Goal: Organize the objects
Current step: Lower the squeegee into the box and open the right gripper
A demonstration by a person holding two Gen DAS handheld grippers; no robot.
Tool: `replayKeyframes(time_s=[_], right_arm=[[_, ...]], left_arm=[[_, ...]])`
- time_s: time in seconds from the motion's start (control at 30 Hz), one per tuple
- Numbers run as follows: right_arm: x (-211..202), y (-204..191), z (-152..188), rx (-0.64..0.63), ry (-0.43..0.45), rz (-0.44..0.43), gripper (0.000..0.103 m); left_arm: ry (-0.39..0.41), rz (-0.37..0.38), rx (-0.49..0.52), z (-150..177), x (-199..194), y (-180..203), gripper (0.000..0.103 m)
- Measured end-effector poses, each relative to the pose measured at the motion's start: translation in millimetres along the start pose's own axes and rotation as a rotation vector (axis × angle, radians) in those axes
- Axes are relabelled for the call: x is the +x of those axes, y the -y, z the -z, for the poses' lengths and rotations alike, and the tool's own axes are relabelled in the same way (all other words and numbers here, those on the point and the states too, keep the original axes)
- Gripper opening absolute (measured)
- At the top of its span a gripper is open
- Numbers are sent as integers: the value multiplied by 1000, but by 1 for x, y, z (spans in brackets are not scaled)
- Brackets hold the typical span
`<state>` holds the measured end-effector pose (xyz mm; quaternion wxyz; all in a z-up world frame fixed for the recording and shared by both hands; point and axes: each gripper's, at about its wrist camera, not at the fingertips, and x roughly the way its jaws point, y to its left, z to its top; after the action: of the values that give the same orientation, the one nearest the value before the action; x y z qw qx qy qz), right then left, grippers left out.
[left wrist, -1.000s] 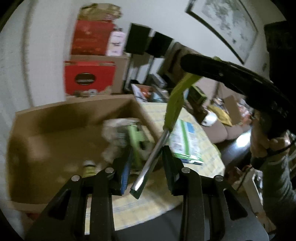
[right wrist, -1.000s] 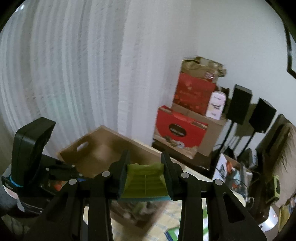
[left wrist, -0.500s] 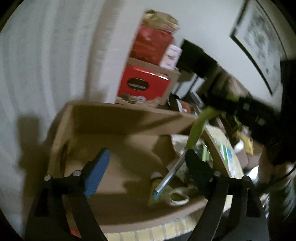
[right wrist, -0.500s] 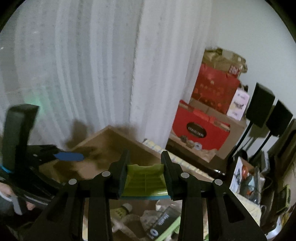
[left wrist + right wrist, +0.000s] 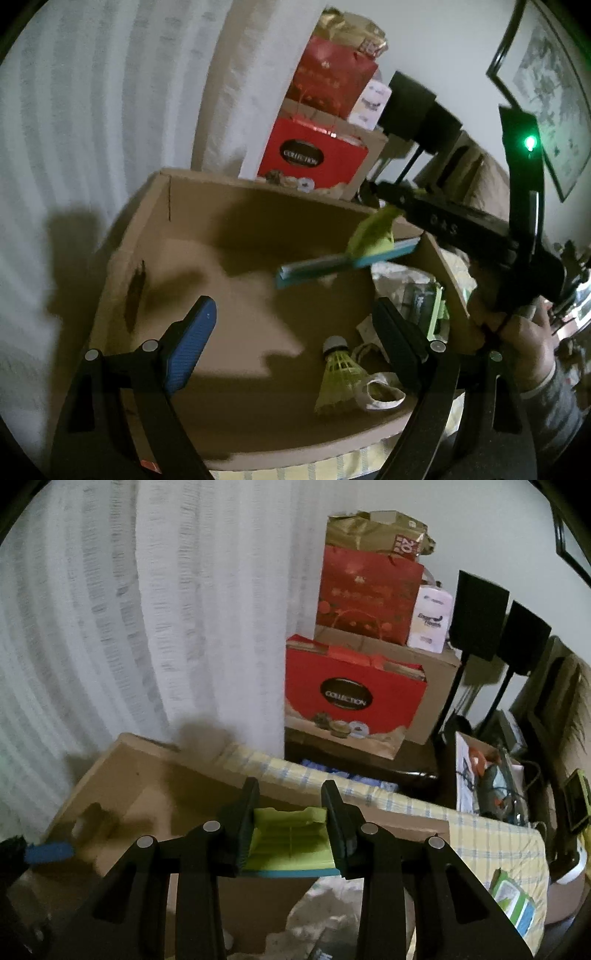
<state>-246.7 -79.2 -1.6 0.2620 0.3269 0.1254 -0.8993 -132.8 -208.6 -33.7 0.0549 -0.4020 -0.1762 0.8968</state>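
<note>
A large open cardboard box (image 5: 192, 236) stands on the table. My right gripper (image 5: 290, 843) is shut on a green squeegee (image 5: 288, 843) with a teal blade; in the left wrist view the squeegee (image 5: 347, 258) hangs over the box's right half, above the floor. My left gripper (image 5: 295, 332) is open and empty above the box's near side. Inside the box lie a yellow shuttlecock (image 5: 338, 373), a white loop (image 5: 380, 393), crumpled wrapping (image 5: 399, 277) and a green-edged pack (image 5: 432, 310).
The table has a yellow checked cloth (image 5: 491, 834). Red gift boxes (image 5: 354, 698) and bags (image 5: 369, 594) are stacked behind the box against a white curtain (image 5: 110, 627). Black speakers (image 5: 480, 609) stand at the right. A green packet (image 5: 513, 901) lies on the cloth.
My left gripper let go of the squeegee's blade end, opened wide and swung left over the box. My right gripper carried the squeegee down over the box.
</note>
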Motion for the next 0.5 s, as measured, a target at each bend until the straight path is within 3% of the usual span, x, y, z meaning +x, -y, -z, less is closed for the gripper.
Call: replayKeyframes(time_s=[0.2,0.5], right_arm=[[12,-14,3,-19,-3,57,35],[35,-12,1,40,-82,34,35]], left_arm=[[-31,3,-20,4,9,8,85],[-37,-2,-44,6,9,3,85]])
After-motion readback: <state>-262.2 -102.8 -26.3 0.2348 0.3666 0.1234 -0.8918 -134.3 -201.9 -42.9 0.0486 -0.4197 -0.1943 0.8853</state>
